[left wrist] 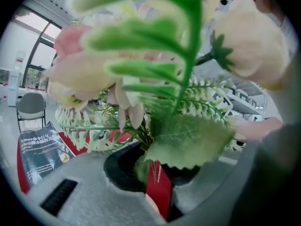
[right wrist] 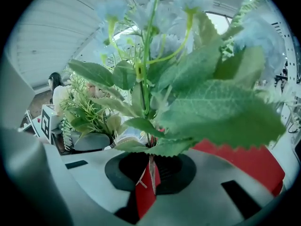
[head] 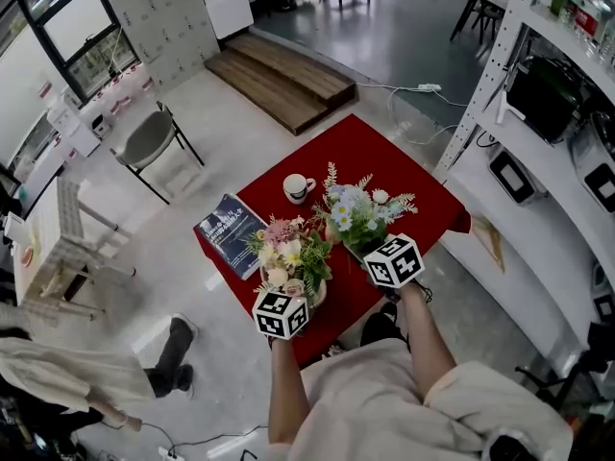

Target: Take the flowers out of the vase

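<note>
A bunch of pink, cream and yellow flowers (head: 286, 255) (left wrist: 122, 69) stands over the near edge of the red table (head: 404, 176). My left gripper (head: 288, 291) (left wrist: 153, 173) is shut on its stems. A pale rounded vessel (head: 317, 294), apparently the vase, shows just under that bunch. To the right, a bunch of blue and white flowers (head: 357, 211) (right wrist: 188, 79) has its stems pinched in my right gripper (head: 370, 248) (right wrist: 148, 171), which is shut on them. In the right gripper view the pink bunch (right wrist: 89, 112) stands to the left. Leaves hide the stem ends.
A white cup (head: 298, 188) sits at the table's far side and a dark book (head: 229, 233) (left wrist: 40, 149) lies at its left corner. A chair (head: 149, 140) stands to the left, metal shelving (head: 538, 113) to the right, and a person (head: 58, 373) at the lower left.
</note>
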### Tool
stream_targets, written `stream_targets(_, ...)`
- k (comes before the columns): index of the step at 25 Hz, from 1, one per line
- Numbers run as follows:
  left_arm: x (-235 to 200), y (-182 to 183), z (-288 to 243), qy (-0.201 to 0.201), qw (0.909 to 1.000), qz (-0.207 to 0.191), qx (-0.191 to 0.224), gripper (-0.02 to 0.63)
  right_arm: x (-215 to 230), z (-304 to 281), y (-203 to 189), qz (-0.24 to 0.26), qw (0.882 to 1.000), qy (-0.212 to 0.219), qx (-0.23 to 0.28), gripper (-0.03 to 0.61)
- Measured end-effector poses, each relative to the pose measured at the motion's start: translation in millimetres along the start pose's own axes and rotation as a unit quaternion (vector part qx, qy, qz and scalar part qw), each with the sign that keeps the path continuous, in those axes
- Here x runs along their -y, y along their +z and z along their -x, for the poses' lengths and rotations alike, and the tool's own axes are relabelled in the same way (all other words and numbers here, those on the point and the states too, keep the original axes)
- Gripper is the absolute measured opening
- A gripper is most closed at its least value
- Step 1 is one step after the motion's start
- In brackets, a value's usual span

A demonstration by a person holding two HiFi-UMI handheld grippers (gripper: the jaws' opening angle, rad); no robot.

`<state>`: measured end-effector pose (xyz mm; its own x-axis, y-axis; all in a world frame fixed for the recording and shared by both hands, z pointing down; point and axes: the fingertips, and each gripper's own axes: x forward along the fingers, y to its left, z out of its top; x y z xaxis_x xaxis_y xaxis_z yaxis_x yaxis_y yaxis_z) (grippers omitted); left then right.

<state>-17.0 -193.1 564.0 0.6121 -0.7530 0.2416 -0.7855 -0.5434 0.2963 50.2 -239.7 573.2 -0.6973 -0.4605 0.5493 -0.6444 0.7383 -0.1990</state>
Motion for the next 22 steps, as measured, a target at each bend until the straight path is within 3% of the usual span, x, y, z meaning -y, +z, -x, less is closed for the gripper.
stream_targets(22,2.7,-10.4,-5.6,-0.013,0.9997,0.007,-0.021,0.085,2.6,-0.7,-12.6,-0.021,1.000,-0.008,-0.003,0.035)
